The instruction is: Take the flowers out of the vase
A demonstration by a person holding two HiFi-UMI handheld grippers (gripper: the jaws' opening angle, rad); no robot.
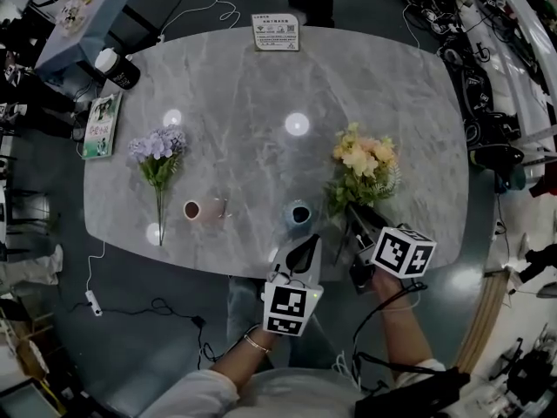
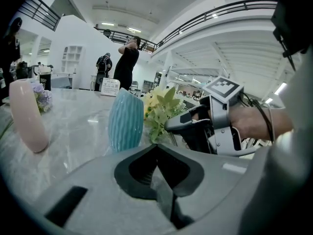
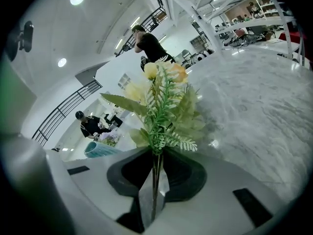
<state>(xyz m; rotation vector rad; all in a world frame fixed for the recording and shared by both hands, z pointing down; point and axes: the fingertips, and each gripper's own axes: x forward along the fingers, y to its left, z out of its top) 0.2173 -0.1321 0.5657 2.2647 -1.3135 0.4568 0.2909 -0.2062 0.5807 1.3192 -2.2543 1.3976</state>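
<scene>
Worktop: a grey marbled oval worktop (image 1: 261, 94) is carrying everything; directions below are read from its centre in the head view, 12 o'clock being the far edge.
Task's flowers: a yellow and cream artificial bouquet with green fern leaves (image 1: 364, 159) is sitting at 3 o'clock, outside any vase, with its blooms pointing toward 12 and its stems toward 6. Whether it is resting on the marble I cannot tell.
Right tool (image 1: 352, 209): it is clamping the thin green stems of that bouquet between its pads, at about 4 o'clock.
Vase: a light blue ribbed ceramic vase (image 1: 298, 212) is standing upright at 6 o'clock near the front edge, at the bouquet's 8 o'clock, with no flowers in its mouth.
Left tool (image 1: 310, 242): its jaws are pressing together on nothing, and it is hovering just beside the blue vase, at the vase's 5 o'clock.
Second vase: a pale pink smooth vase (image 1: 193, 209) is standing at 8 o'clock.
Other flowers: a purple bunch with a long green stem (image 1: 157, 151) is lying flat at 9 o'clock.
Far edge: a white printed card (image 1: 275, 32) is sitting at 12 o'clock.
</scene>
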